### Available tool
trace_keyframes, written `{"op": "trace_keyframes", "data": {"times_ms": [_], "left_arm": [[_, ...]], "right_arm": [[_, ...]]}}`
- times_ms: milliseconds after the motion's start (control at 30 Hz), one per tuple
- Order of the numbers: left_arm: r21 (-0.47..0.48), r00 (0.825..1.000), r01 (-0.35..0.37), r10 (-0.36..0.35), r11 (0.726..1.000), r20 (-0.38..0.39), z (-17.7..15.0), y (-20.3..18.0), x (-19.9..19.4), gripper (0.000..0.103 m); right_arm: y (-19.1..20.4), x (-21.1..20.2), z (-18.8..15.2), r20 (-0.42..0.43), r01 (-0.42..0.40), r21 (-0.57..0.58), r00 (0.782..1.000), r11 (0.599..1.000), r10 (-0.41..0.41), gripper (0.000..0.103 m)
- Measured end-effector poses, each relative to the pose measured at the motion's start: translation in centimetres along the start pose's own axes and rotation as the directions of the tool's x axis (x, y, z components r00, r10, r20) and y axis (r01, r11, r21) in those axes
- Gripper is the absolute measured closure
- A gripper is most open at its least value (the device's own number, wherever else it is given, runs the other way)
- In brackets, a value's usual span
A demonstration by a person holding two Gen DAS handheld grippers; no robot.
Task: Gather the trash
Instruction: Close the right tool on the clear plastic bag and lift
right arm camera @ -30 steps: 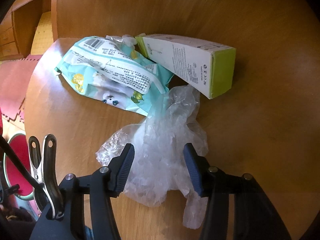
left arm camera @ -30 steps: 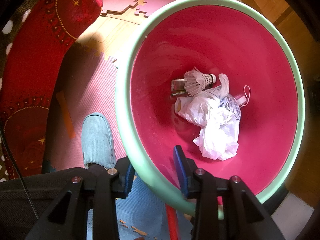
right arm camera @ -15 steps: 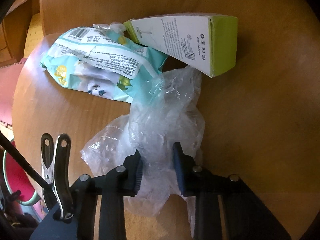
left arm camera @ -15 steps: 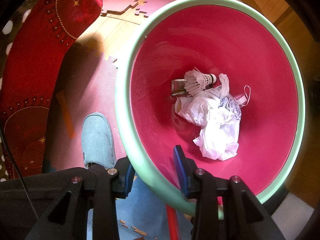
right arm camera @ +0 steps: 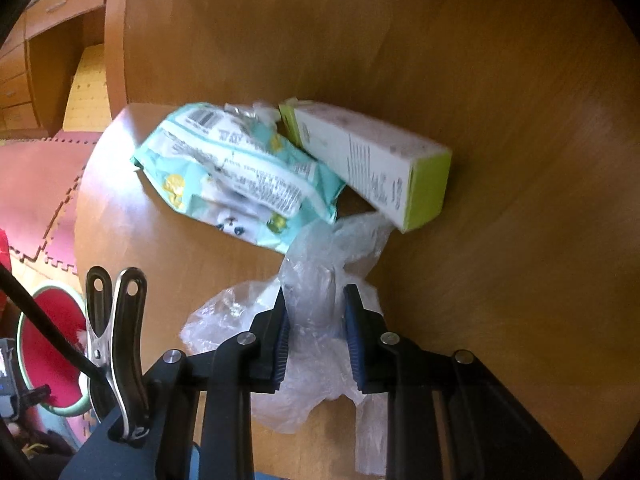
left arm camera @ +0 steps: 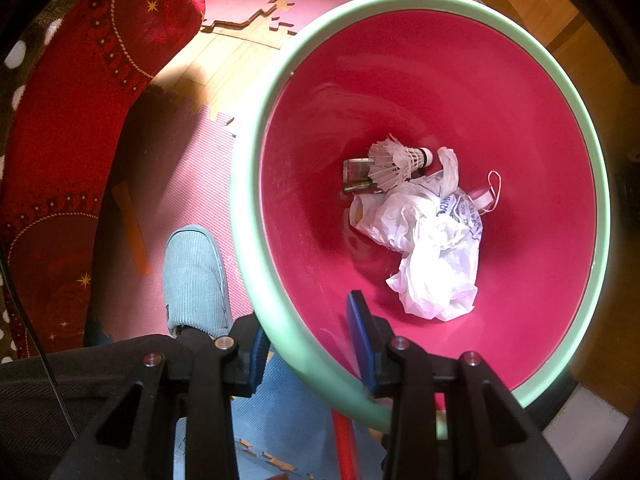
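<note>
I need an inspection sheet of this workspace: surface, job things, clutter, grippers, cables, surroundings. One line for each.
Surface: round wooden table.
Job's things: clear bag, snack bag, box on the table; bin holds a shuttlecock and white bag.
Clutter: nothing seen.
Grippers: right gripper shut on the clear bag; left gripper astride the bin rim, jaws apart.
Cables: black cable by a metal clip.
Surroundings: pink mats, slipper, red cushion.
</note>
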State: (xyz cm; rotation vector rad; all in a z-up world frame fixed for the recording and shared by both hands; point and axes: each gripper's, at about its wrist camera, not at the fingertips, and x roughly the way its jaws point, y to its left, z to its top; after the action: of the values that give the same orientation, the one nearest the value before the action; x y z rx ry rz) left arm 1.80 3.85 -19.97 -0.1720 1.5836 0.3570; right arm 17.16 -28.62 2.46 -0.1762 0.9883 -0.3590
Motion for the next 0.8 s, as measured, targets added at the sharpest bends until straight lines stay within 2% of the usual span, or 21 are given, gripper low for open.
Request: {"op": "trace_keyframes", "data": {"times_ms": [267, 500, 633, 800], "left_arm": [[0.0, 1.0, 0.0, 0.0, 1.0, 0.0, 0.0, 0.0, 0.0, 0.065], [0.0, 1.0, 0.001, -0.001, 1.0, 0.0, 0.0, 0.0, 0.0, 0.065], [0.0, 1.0, 0.001, -0.001, 1.0, 0.0, 0.0, 0.0, 0.0, 0.065], [0.0, 1.0, 0.0, 0.0, 1.0, 0.001, 0.0, 0.0, 0.0, 0.065]], "right_arm": [[-0.5, -3.4, 0.7, 0.089, 0.074, 0.028, 0.993, 0.997, -0.077, 0.079], [-0.5, -6.1, 1.0, 0.167, 0.093, 0.044, 0.981, 0.995, -0.099, 0.079], [-0.1, -8.5, 1.2, 0.219, 0.08, 0.042, 0.972, 0.996, -0.087, 0.079], [1.5, -11.1, 1.4, 0.28, -0.02, 0.002, 0.96, 1.0, 0.018, 0.079]]}}
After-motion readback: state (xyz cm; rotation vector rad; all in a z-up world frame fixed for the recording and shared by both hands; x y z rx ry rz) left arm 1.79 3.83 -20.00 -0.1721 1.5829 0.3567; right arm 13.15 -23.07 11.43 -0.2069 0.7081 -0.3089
